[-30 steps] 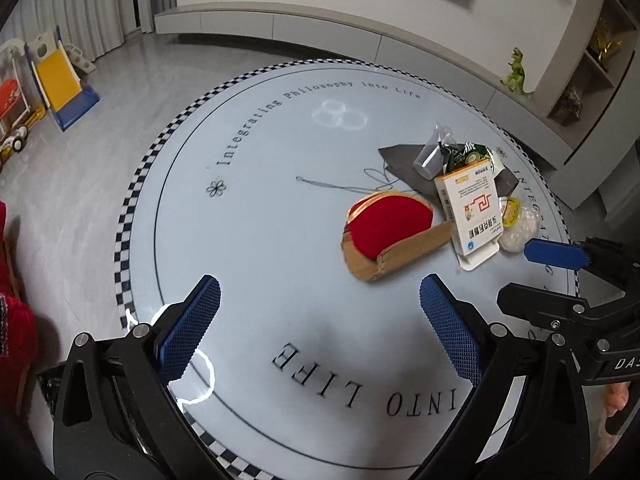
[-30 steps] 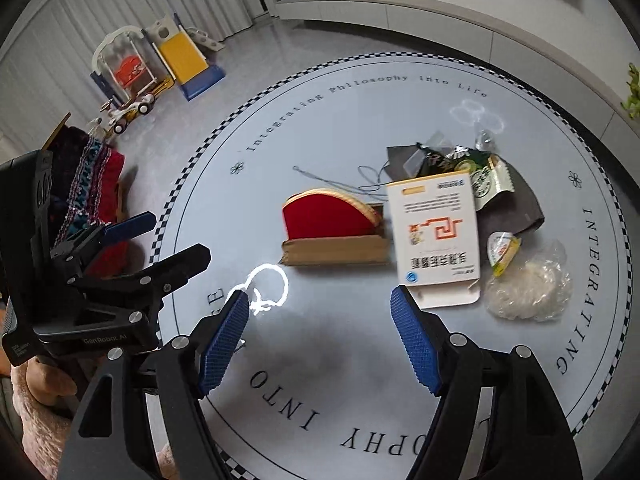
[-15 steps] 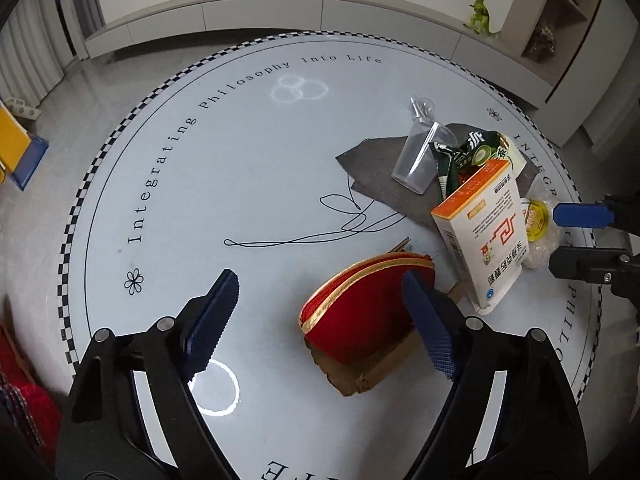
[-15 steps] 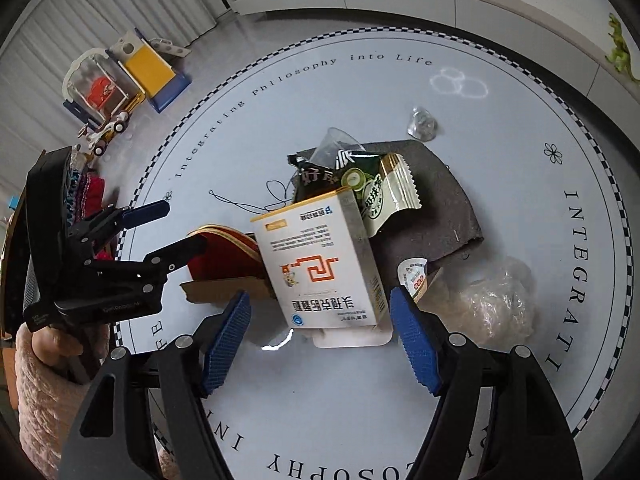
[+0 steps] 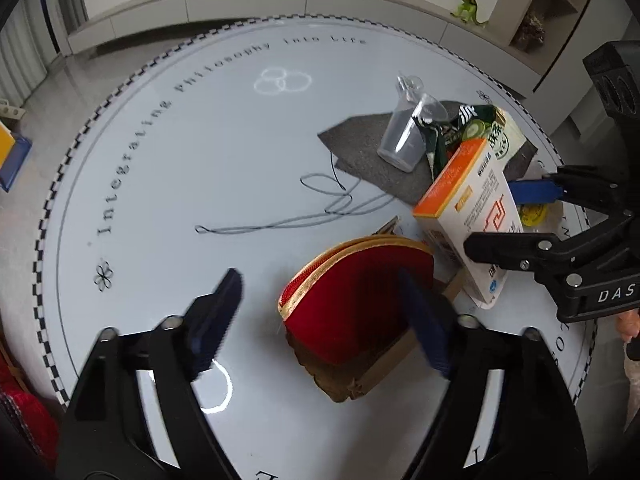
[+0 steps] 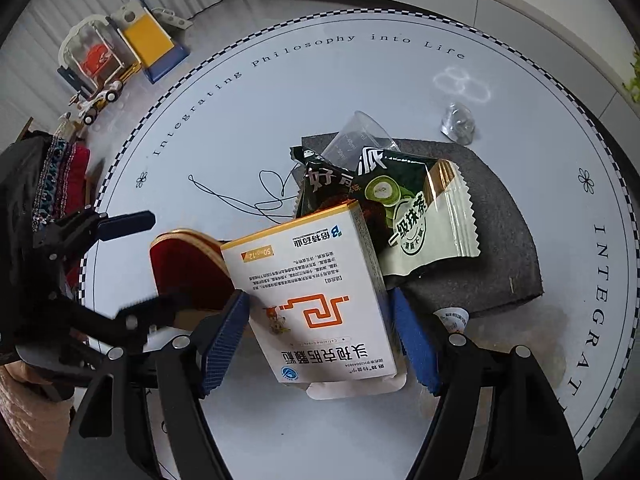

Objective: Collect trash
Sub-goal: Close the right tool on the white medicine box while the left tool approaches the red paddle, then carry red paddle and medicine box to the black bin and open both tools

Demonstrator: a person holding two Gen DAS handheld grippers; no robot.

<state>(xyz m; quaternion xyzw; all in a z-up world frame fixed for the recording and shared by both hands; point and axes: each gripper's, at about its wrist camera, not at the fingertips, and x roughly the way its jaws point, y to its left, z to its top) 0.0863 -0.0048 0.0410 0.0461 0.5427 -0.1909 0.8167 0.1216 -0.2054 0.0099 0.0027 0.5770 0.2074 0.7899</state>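
With the medicine box (image 6: pixel 320 304) standing mid-table between the right gripper's (image 6: pixel 320 340) open jaws, close squarely on its sides, while the left gripper's (image 5: pixel 324 320) empty jaws are opening over the red pouch (image 5: pixel 352 304).

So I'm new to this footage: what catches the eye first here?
The white and orange medicine box stands out, between the right gripper's open blue fingers. Left of it lies a red pouch, which the left gripper straddles, its fingers opening. Behind, a green snack wrapper rests on a grey felt pad.
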